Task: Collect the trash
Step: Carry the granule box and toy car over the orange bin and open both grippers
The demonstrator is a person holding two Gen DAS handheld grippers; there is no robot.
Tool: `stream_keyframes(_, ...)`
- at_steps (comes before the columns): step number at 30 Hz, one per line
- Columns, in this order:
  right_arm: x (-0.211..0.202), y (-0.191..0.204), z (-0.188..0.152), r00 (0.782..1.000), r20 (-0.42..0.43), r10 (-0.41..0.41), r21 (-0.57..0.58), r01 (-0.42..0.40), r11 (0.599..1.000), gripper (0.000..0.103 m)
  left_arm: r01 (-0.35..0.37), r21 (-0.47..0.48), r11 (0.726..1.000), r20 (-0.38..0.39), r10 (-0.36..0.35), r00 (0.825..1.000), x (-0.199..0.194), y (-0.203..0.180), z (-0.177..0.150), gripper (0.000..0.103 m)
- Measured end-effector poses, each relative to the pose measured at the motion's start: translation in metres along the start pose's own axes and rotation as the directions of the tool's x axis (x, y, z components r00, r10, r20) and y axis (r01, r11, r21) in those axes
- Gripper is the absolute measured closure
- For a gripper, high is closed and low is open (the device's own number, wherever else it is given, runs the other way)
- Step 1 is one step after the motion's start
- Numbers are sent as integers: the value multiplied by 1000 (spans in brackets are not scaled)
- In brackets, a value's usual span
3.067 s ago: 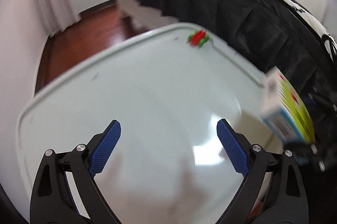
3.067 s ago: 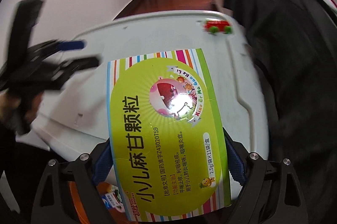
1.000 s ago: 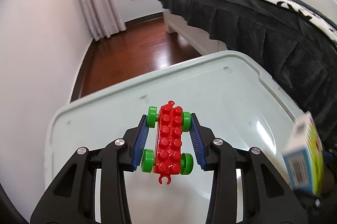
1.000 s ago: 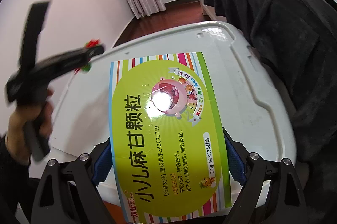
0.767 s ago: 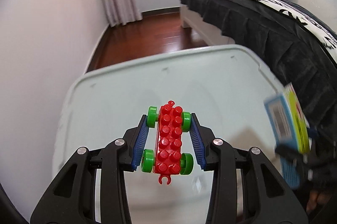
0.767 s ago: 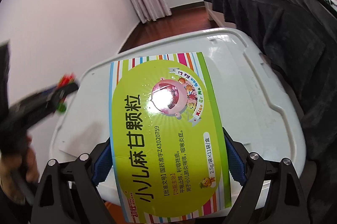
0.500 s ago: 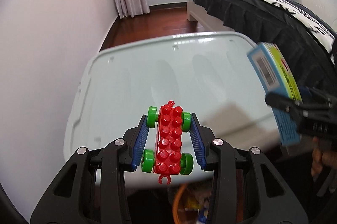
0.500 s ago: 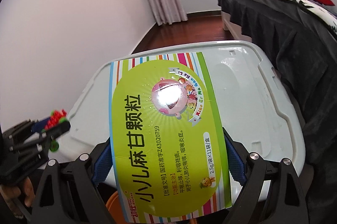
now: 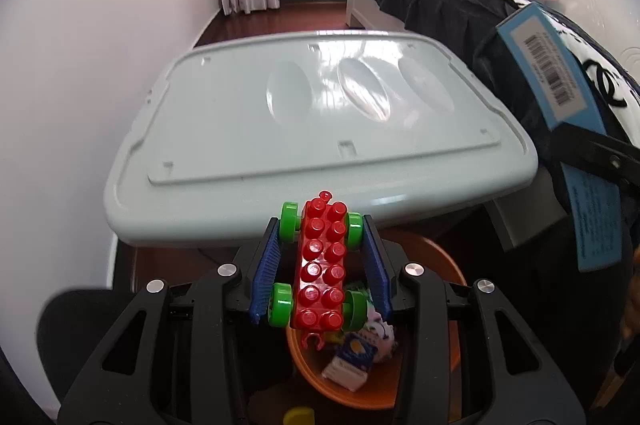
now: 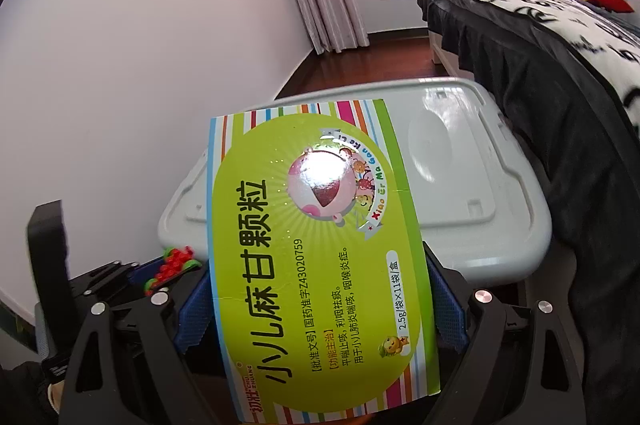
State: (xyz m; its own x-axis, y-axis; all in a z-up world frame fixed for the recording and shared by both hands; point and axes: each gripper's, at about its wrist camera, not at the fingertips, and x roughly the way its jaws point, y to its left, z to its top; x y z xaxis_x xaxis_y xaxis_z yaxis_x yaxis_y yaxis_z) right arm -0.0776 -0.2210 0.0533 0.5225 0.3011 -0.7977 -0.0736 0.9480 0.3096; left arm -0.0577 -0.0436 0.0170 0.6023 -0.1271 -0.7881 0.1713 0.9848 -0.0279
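Note:
My left gripper (image 9: 320,261) is shut on a red toy brick car (image 9: 320,265) with green wheels and holds it in the air above an orange bin (image 9: 440,377) on the floor. The bin holds a small carton and other scraps. My right gripper (image 10: 320,297) is shut on a green medicine box (image 10: 316,245) with coloured stripes. That box shows from its blue side in the left wrist view (image 9: 556,81), at the right. The left gripper with the toy car (image 10: 172,261) shows at the lower left of the right wrist view.
A pale grey storage box lid (image 9: 312,121) lies ahead, past the bin. A bed with a dark skirt (image 10: 560,73) runs along the right. A white wall (image 9: 80,65) stands on the left. A yellow cap (image 9: 298,415) lies on the floor near the bin.
Both grippers have drawn back from the grey lid and tilted down; the orange bin has come into view under the toy car. Both grips are unchanged.

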Motion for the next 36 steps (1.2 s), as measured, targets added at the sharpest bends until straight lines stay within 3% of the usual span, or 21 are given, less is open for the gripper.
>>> stream_keyframes(4, -5, 4, -29, 999, -29, -36, 2, 36, 999, 15, 15, 5, 1000, -39, -15, 999, 6, -4, -18, 64)
stream_keyframes(12, 22, 3, -72, 983, -177, -51, 29, 57, 998, 15, 47, -46, 998, -154, -54, 987, 35, 8, -41, 64)
stream_keyframes(20, 48, 1, -74, 966, -256, -46, 32, 56, 998, 15, 60, -77, 995, -247, -77, 966, 61, 12, -55, 64)
stream_keyframes(36, 58, 1, -75, 954, -298, -33, 46, 49, 998, 15, 50, -96, 994, -282, -76, 957, 71, 15, -51, 64)
